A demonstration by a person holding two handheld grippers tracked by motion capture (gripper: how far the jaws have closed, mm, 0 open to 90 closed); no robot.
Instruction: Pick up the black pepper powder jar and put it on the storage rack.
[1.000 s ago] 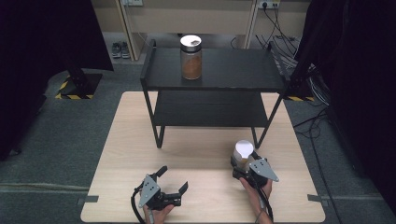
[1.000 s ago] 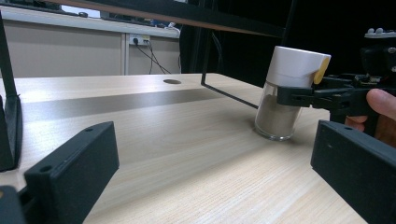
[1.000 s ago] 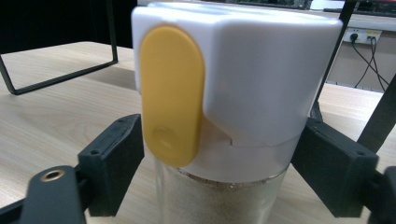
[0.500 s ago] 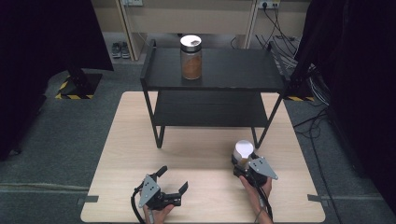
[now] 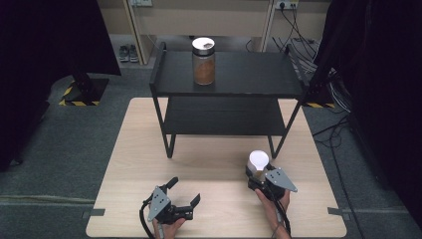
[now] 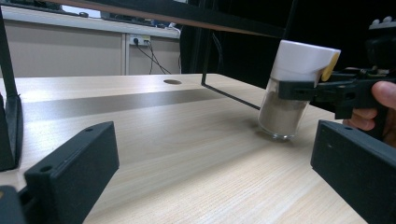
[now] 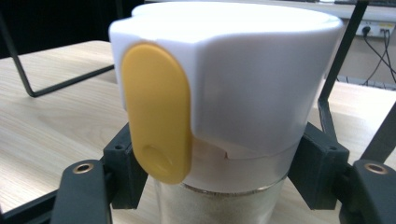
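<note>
Two jars are counted in the scene. One glass jar with a white lid and a yellow flap (image 5: 259, 162) stands on the light wooden table (image 5: 134, 149), near the right front leg of the black metal two-level shelf (image 5: 229, 79); it is filled with a pale, sand-like powder. The other, a glass jar with brown contents and a white top (image 5: 203, 61), stands upright on the upper board of the shelf, well apart from both grippers.

Two hand-held grippers are seen, one in each hand. The right gripper (image 5: 256, 175) has just been closing its jaws, and the white-lidded jar is between them; in the right gripper view the two black pads (image 7: 126, 172) are pressed against the jar just under the lid, one on each side, so the jar is grasped. The base of the jar appears to rest on the table in the left gripper view, and the jar is upright.

The left gripper (image 5: 184, 191) is held low over the front part of the table, well apart from the jar; its two jaws are spread wide and nothing is between them, so it is released.

One pair of shoes (image 5: 129, 52) is seen on the floor behind the table; two wall sockets (image 5: 282, 5) are seen on the back wall.
</note>
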